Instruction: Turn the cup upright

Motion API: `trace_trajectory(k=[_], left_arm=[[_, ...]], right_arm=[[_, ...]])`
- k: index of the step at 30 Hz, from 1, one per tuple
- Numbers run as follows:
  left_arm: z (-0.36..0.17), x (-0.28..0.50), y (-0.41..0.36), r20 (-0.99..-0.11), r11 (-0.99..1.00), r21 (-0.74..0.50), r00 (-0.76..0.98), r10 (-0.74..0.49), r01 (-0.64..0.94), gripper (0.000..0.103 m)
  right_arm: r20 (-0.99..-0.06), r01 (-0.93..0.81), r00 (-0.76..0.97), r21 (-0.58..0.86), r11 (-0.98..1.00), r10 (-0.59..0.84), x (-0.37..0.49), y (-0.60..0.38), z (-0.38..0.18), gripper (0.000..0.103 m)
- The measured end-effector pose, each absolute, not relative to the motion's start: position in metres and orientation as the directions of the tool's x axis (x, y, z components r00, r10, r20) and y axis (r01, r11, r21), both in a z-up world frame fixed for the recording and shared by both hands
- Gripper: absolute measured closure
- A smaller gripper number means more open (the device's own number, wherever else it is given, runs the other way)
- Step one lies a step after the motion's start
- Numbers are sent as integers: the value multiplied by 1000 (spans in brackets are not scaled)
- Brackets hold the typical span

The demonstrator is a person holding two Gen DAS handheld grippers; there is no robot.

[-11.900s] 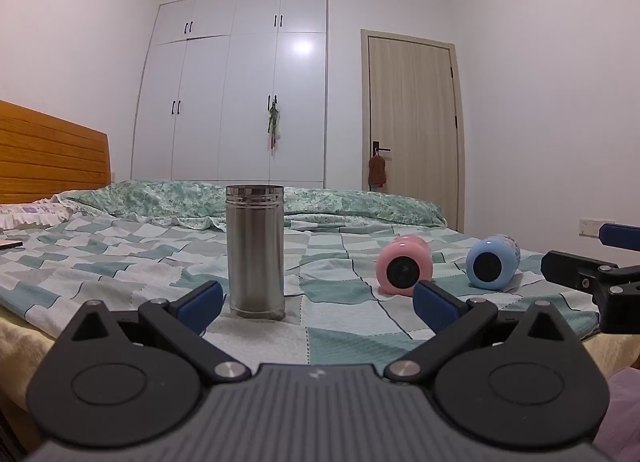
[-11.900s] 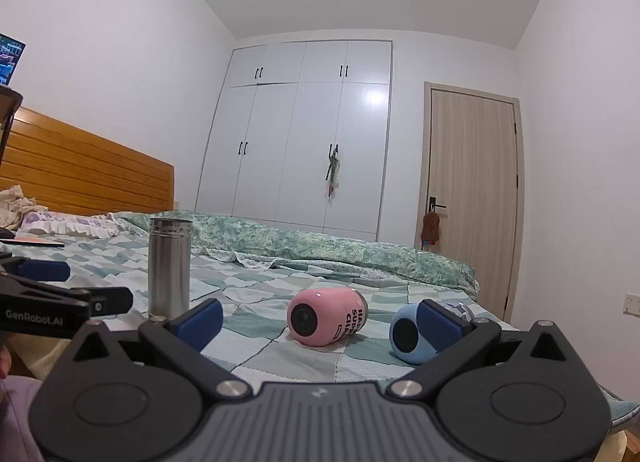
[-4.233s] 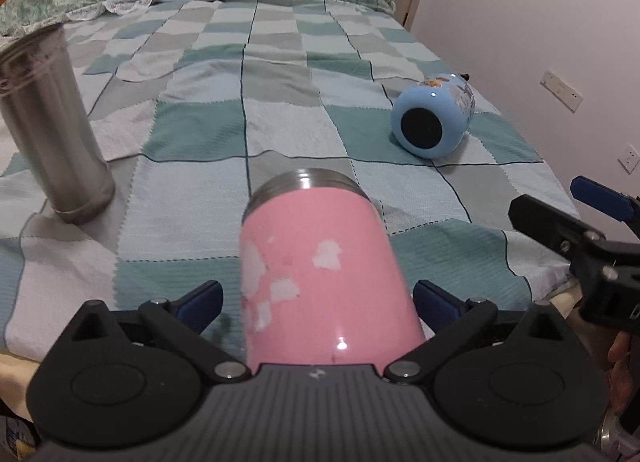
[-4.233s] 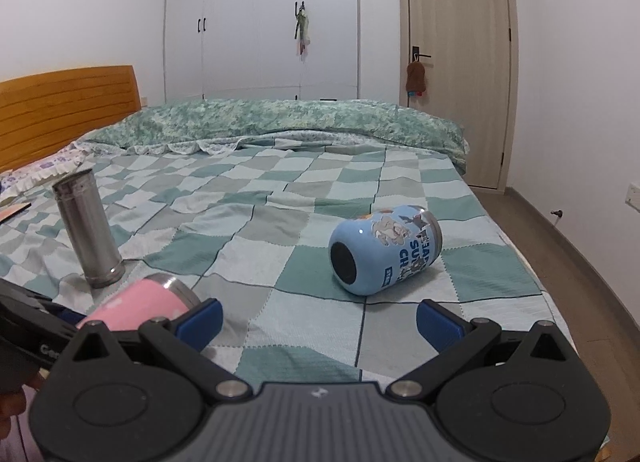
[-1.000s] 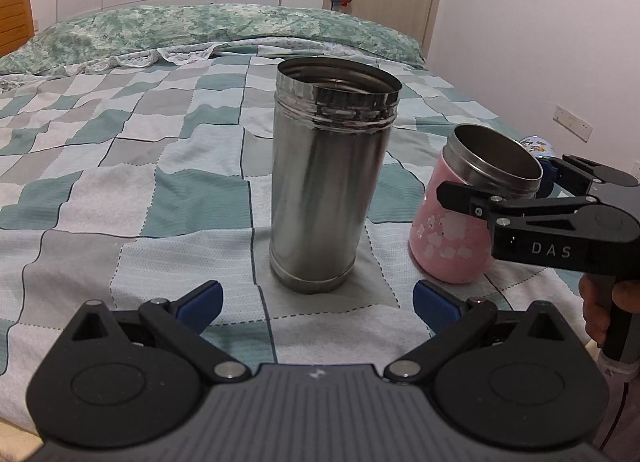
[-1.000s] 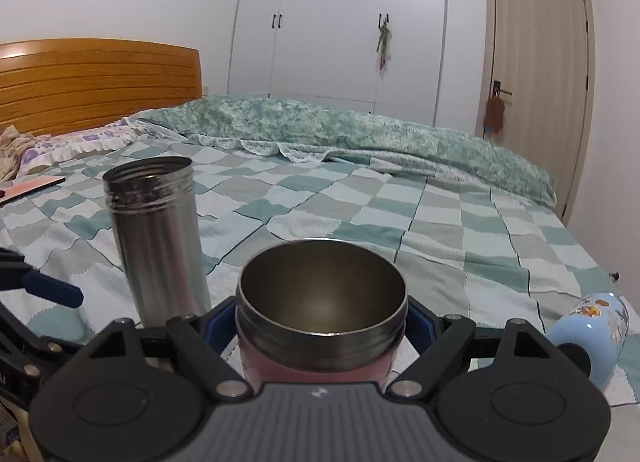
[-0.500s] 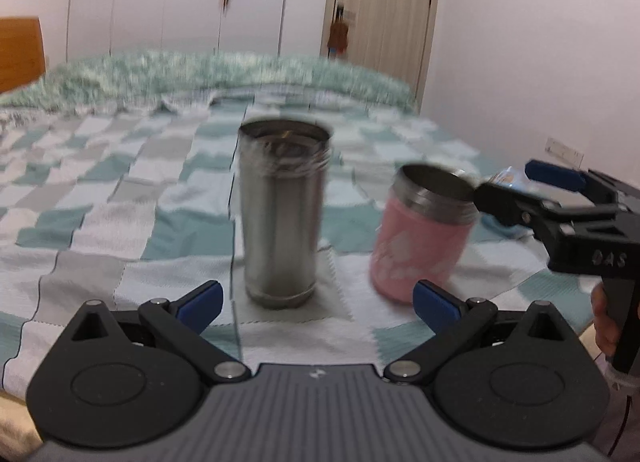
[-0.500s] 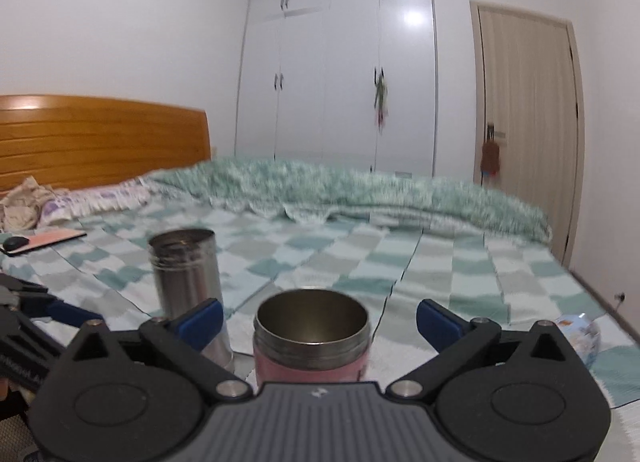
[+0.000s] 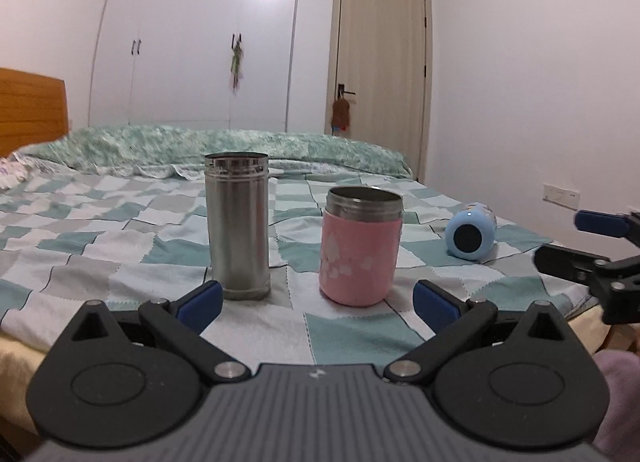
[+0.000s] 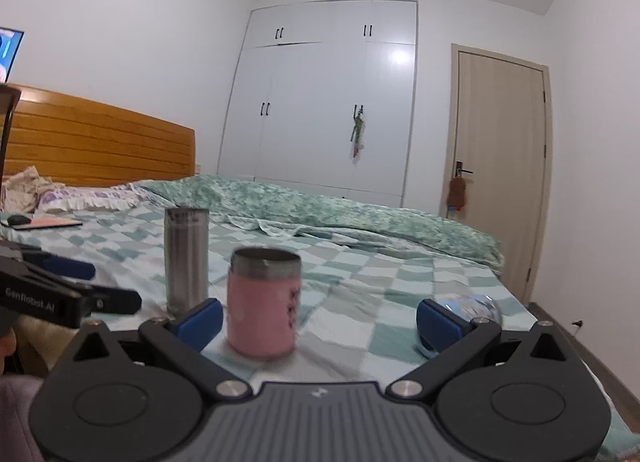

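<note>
Your left gripper (image 9: 316,304) has its fingers (image 9: 200,301) spread wide and released, gripping nothing and touching nothing; the bed (image 9: 100,262) shows bare between them. Your right gripper (image 10: 318,322) is equally wide open and empty, its fingers (image 10: 200,320) clear of every cup.

In the left wrist view, the pink cup (image 9: 360,248) stands upright on the checked bedspread at about 1 o'clock, mouth up, well beyond the fingertips. The steel tumbler (image 9: 237,226) stands upright near it at about 11 o'clock, apart from it. The blue cup (image 9: 470,236) lies on its side at about 2 o'clock, base towards you. The right gripper shows at 3 o'clock there, held off the bed's edge.
</note>
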State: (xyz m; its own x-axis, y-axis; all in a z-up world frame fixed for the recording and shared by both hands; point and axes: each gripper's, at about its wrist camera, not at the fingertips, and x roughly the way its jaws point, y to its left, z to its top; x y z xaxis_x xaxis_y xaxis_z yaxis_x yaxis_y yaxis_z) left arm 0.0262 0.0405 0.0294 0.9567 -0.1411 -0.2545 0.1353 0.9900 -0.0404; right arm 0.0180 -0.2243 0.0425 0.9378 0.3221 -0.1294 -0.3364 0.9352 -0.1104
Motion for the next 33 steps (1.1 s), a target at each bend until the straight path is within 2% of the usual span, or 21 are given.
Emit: trace_trajectory(k=[5,13,33], left_arm=[[12,15,32,-236,993,-66,965,-111,98,0],[2,0,24,-135,998,-39,989,-64,59,0],[1,-4,22,-111,997,-40,991,-74,70,0]], right_arm=[[-115,-307,949,-117,944,294,1,-239,23,0],[-63,-282,959,-107,953,277,-11,-244,5,0],[-46,-270,963,-117,956,266,-13,-244,1,0]])
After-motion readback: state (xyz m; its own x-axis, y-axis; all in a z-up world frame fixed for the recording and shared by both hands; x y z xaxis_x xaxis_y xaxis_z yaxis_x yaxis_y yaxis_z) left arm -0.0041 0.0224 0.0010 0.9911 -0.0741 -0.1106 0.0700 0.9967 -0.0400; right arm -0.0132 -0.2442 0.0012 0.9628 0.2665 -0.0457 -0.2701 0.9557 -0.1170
